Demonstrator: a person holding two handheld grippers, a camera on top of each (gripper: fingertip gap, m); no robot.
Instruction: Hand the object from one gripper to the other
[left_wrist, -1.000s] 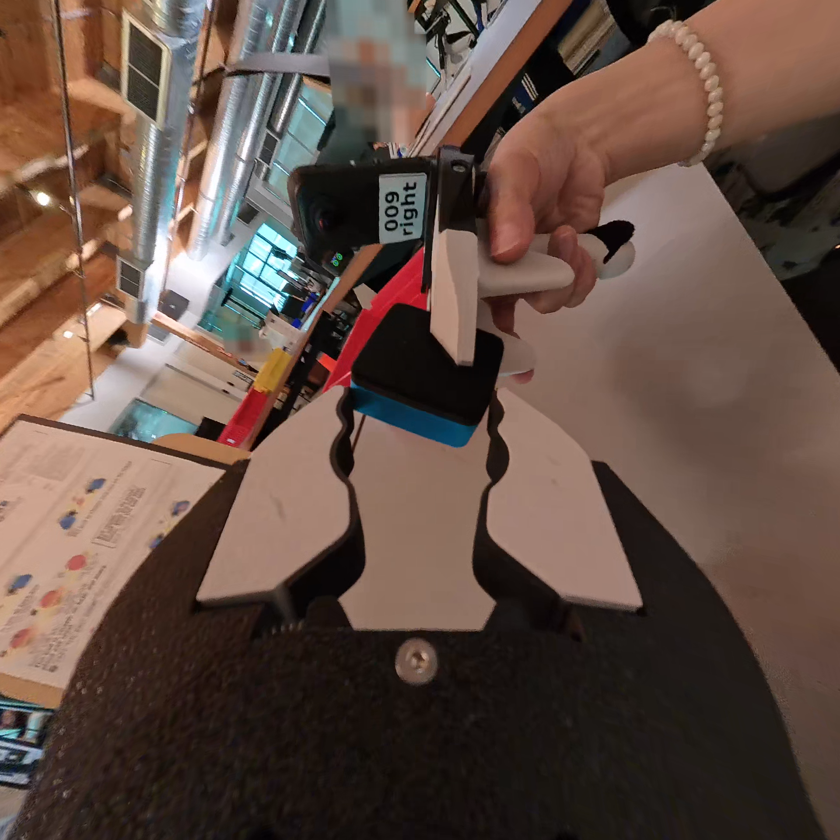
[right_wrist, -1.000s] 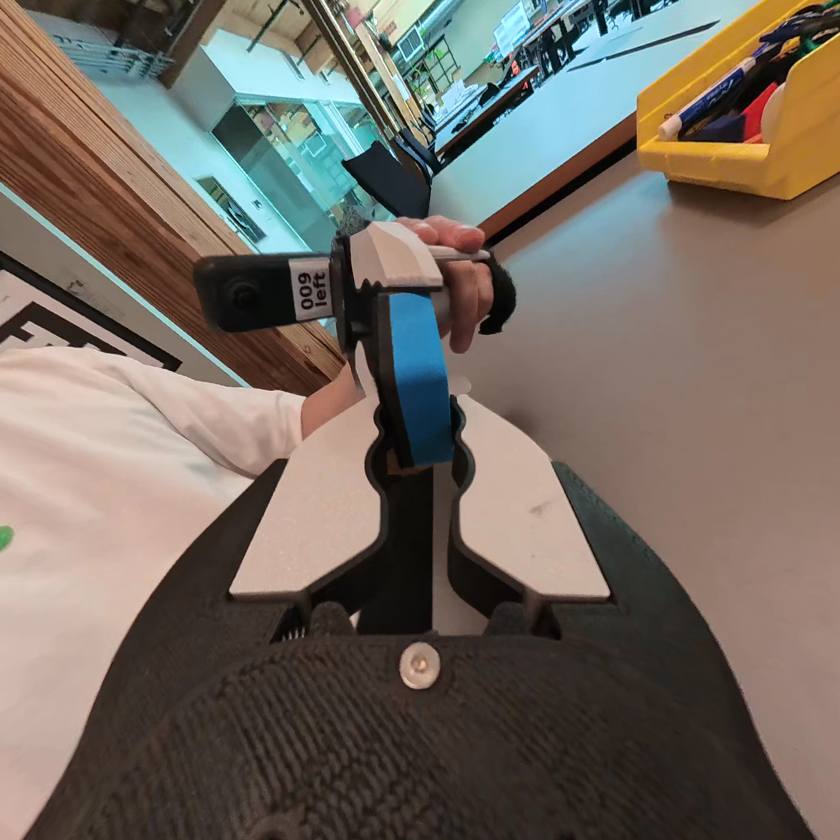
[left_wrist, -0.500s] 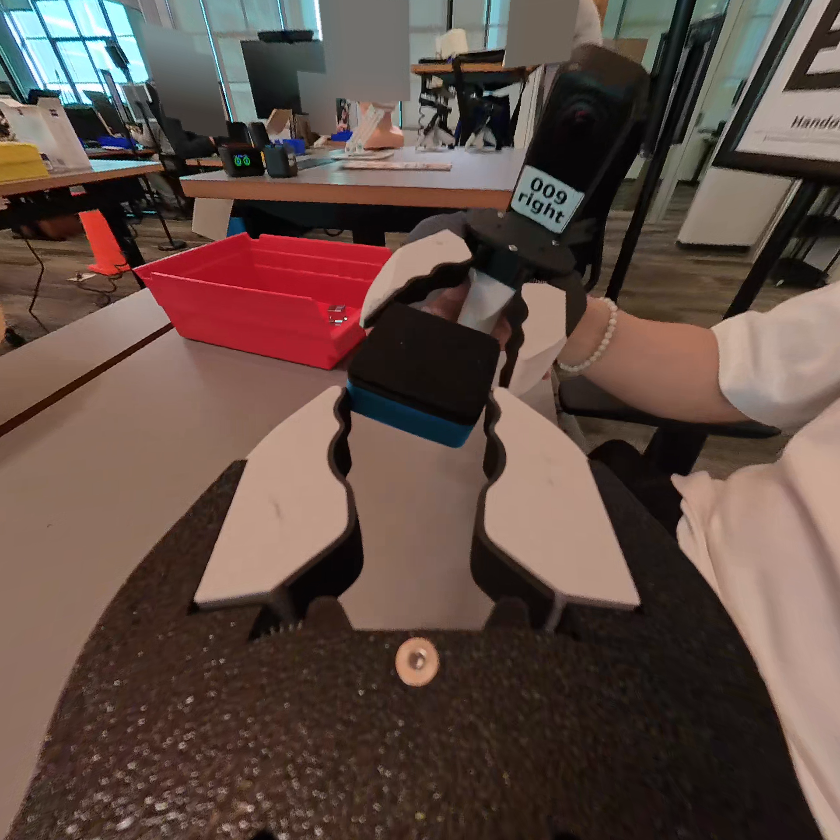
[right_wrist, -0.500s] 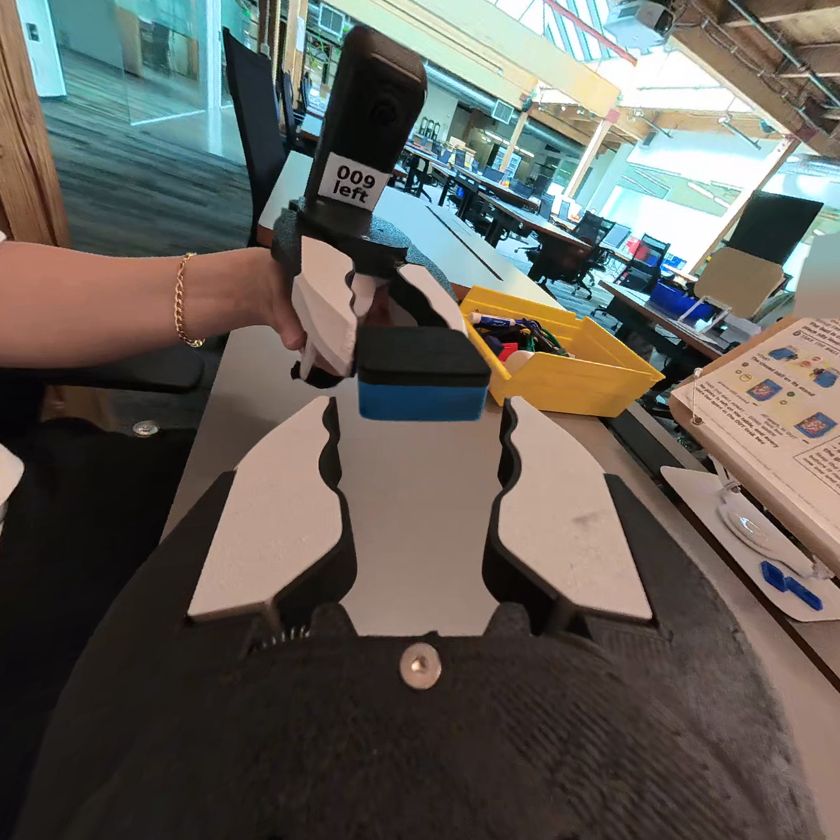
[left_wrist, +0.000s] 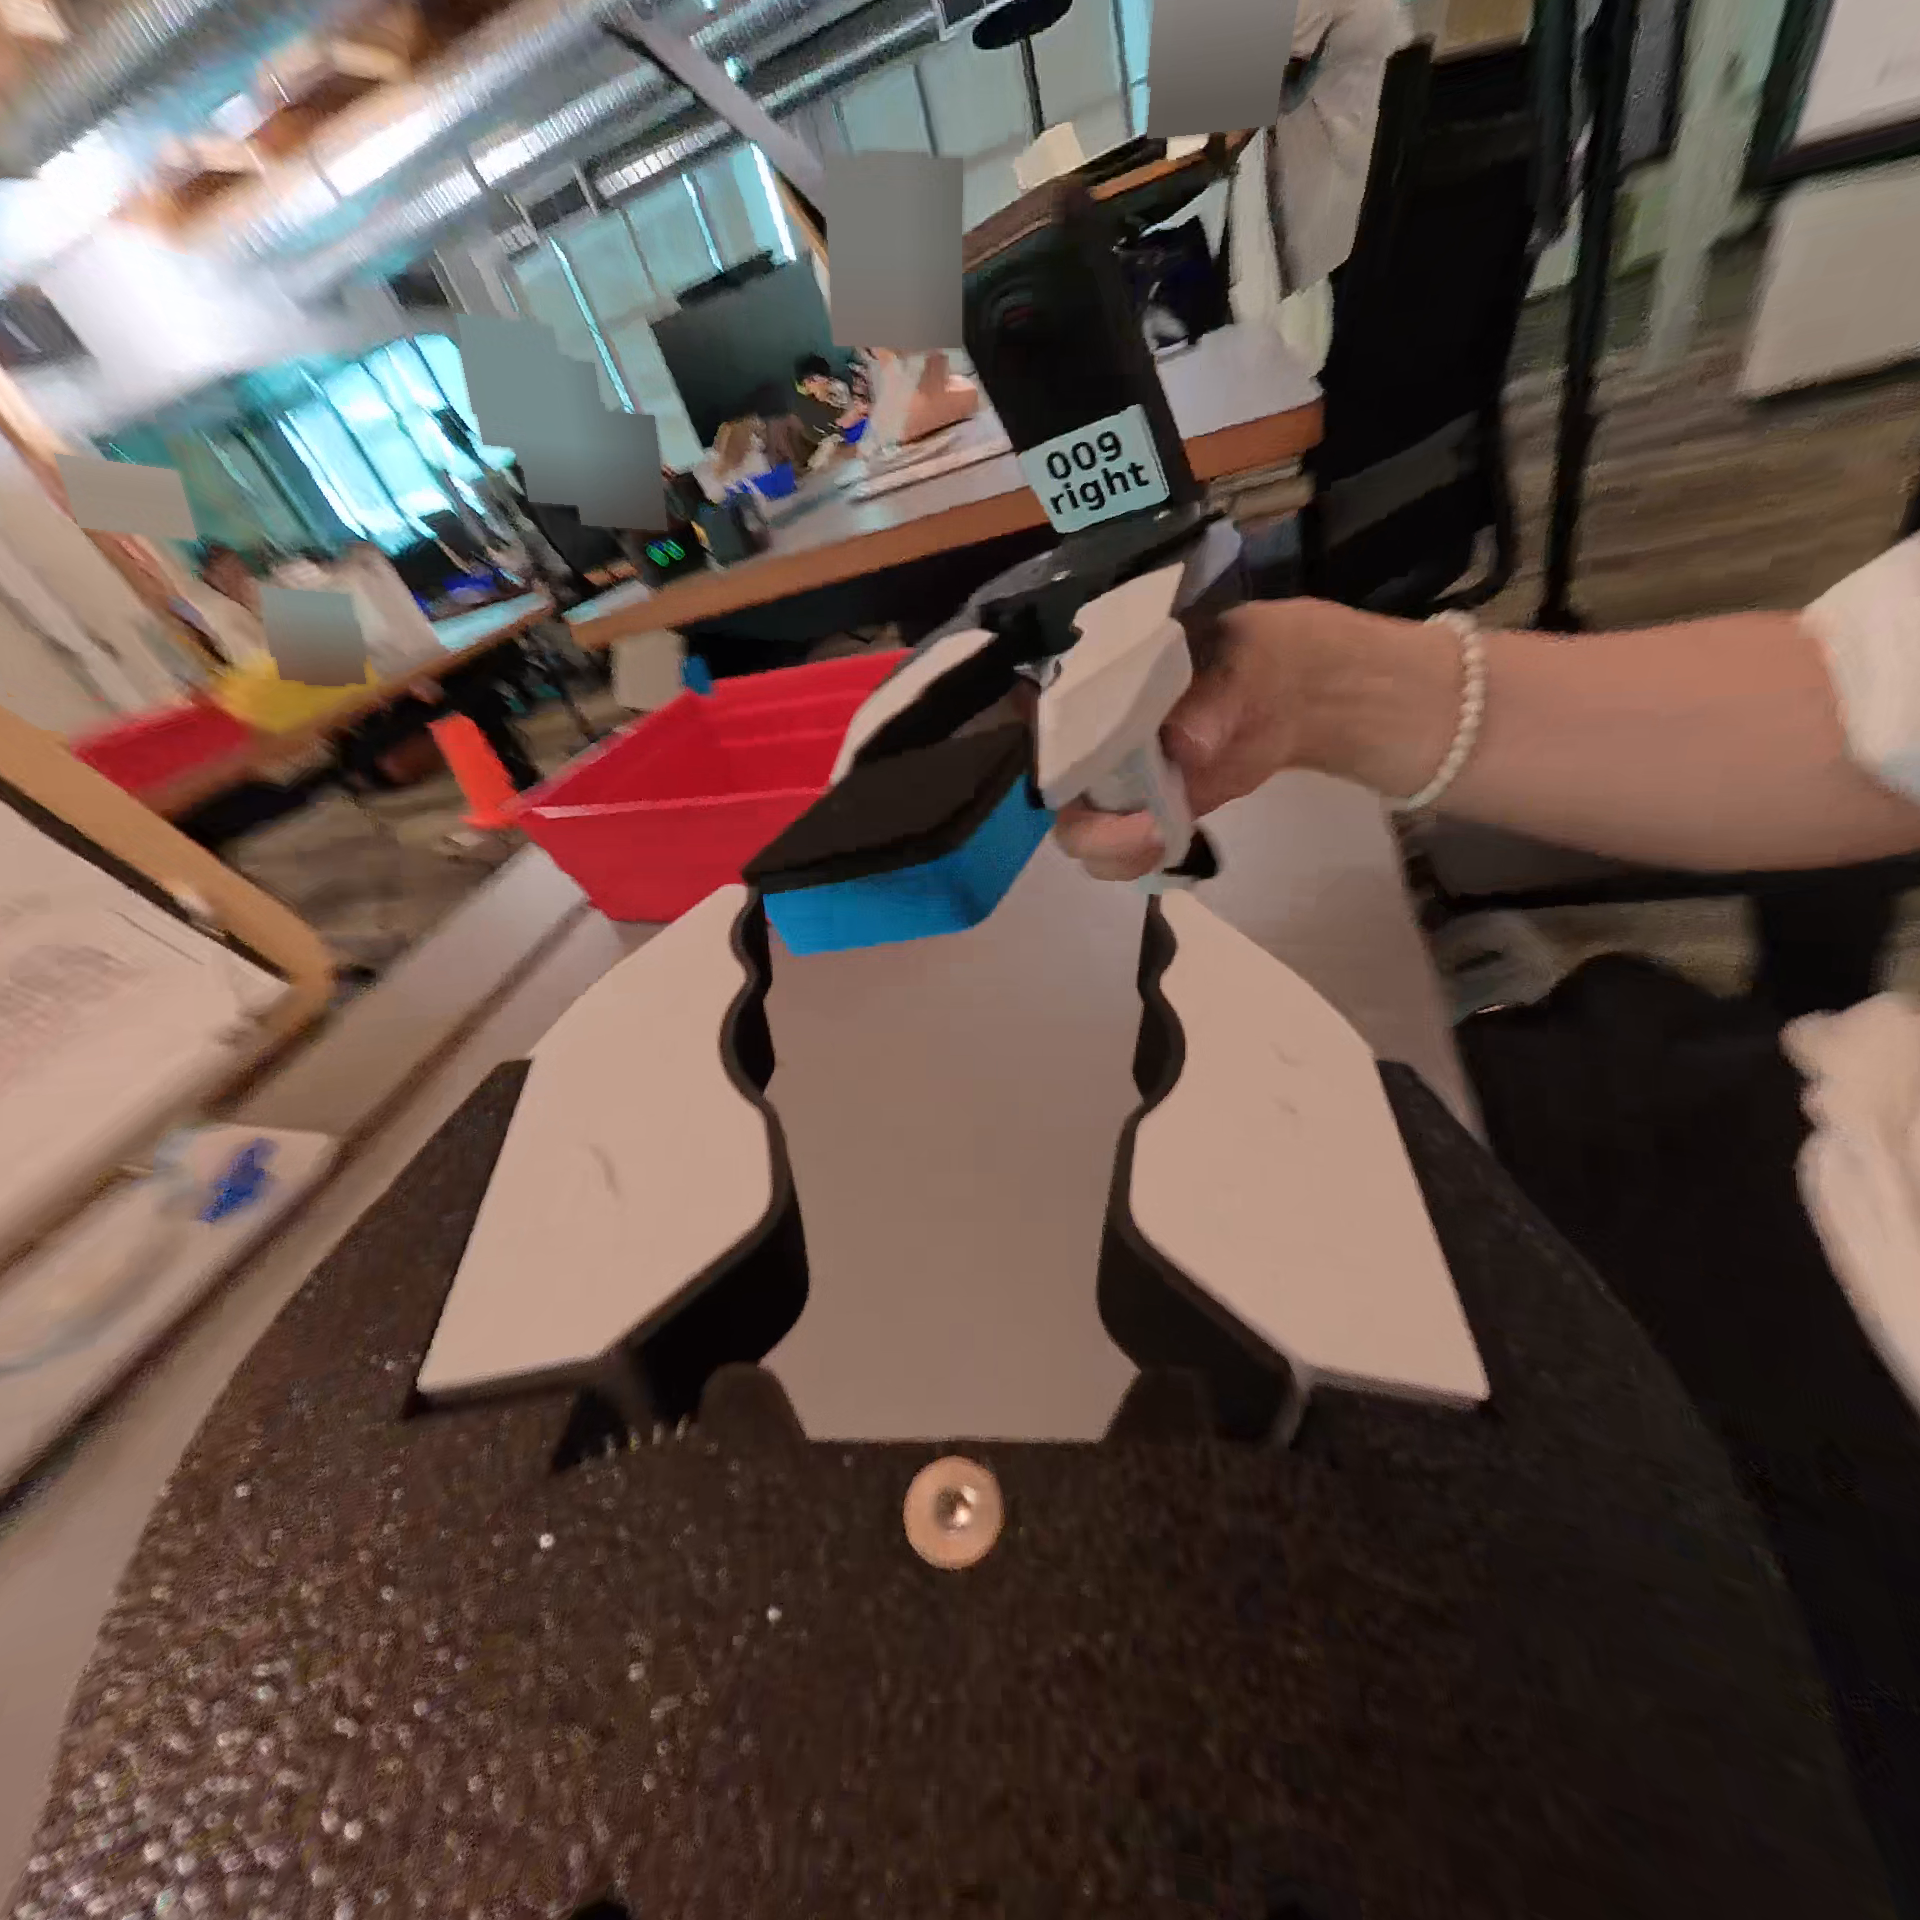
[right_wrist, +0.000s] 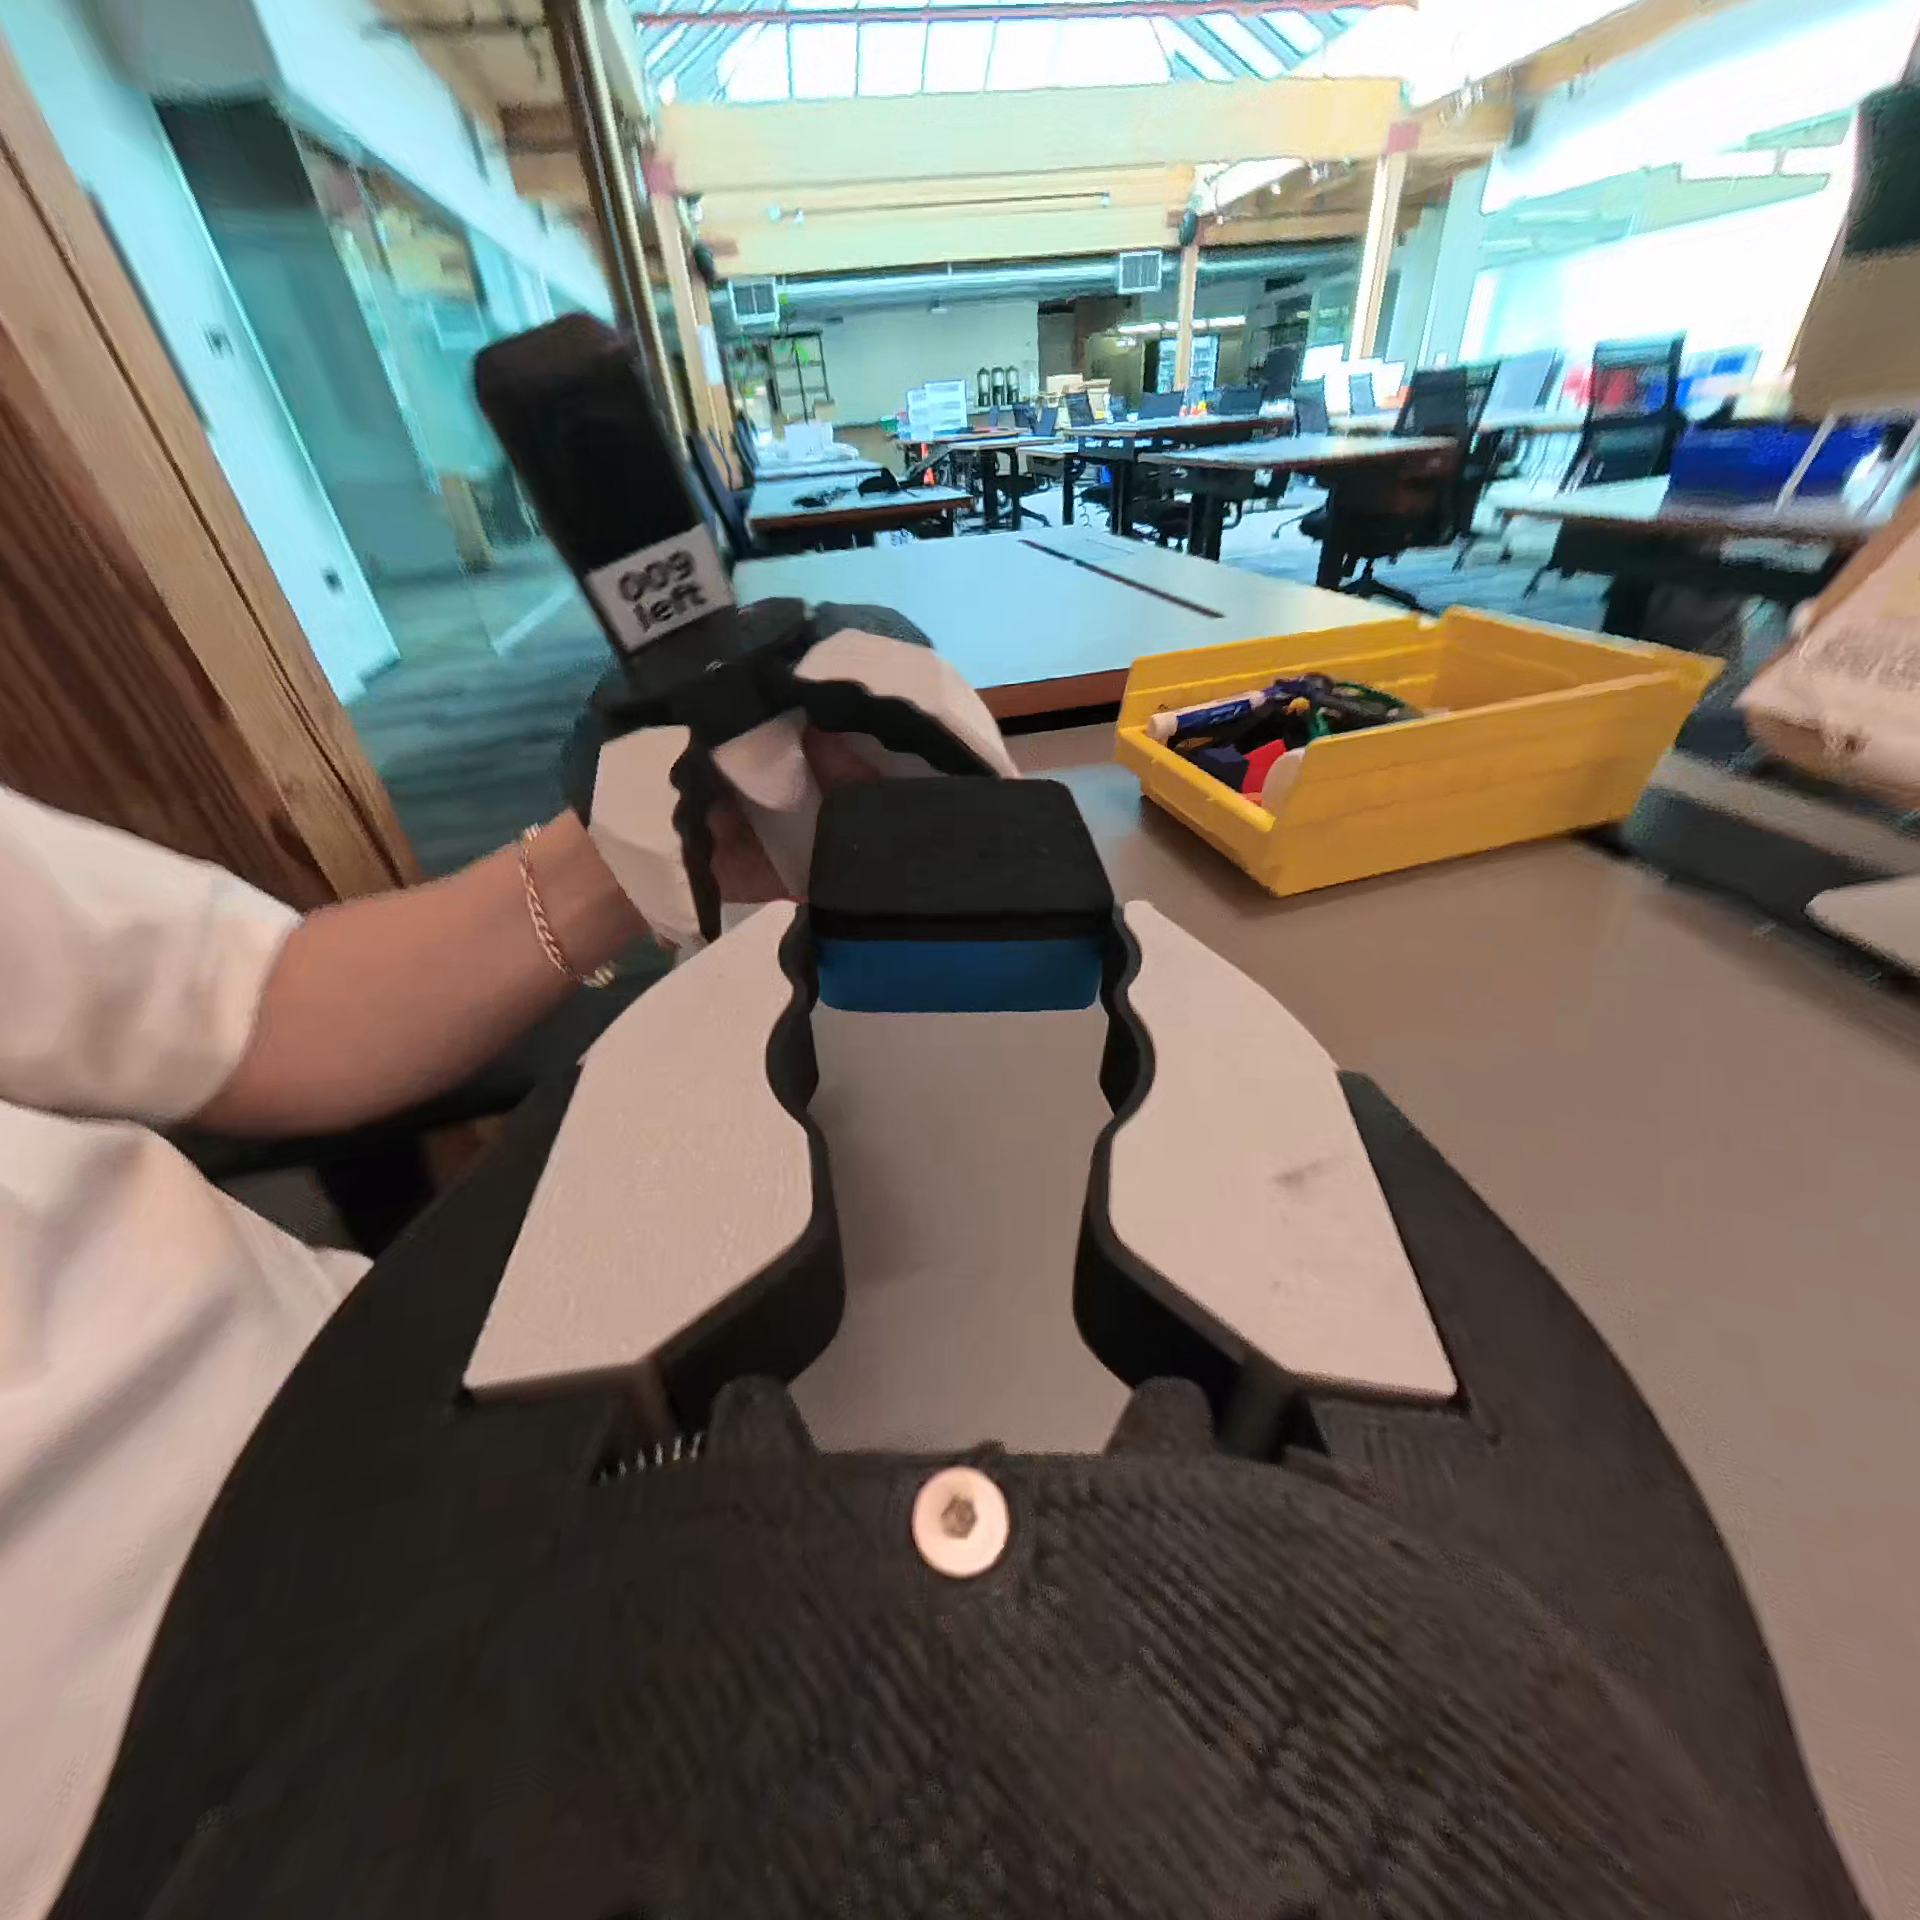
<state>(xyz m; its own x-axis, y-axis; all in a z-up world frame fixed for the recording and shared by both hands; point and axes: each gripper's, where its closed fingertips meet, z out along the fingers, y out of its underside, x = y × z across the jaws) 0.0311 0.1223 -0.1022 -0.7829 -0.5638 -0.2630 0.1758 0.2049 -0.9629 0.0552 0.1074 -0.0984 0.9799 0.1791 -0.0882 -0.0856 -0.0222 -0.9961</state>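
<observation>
The eraser, a blue block with a black felt top, sits between the fingertips of my right gripper, which is shut on its two sides. In the left wrist view the same eraser is held in the right gripper by a hand with a pearl bracelet. My left gripper is open and empty, its tips just short of the eraser. In the right wrist view the left gripper stands open to the left of and behind the eraser.
A grey table lies below both grippers. A yellow bin with markers and small items stands at its far right. A red bin stands beyond the eraser in the left wrist view. A paper sheet on a board is at the left. The tips of both grippers are at nearly the same place.
The left gripper held the eraser while the right gripper was open around it. Now the right gripper has shut on the eraser, and the left has let go and drawn back.
</observation>
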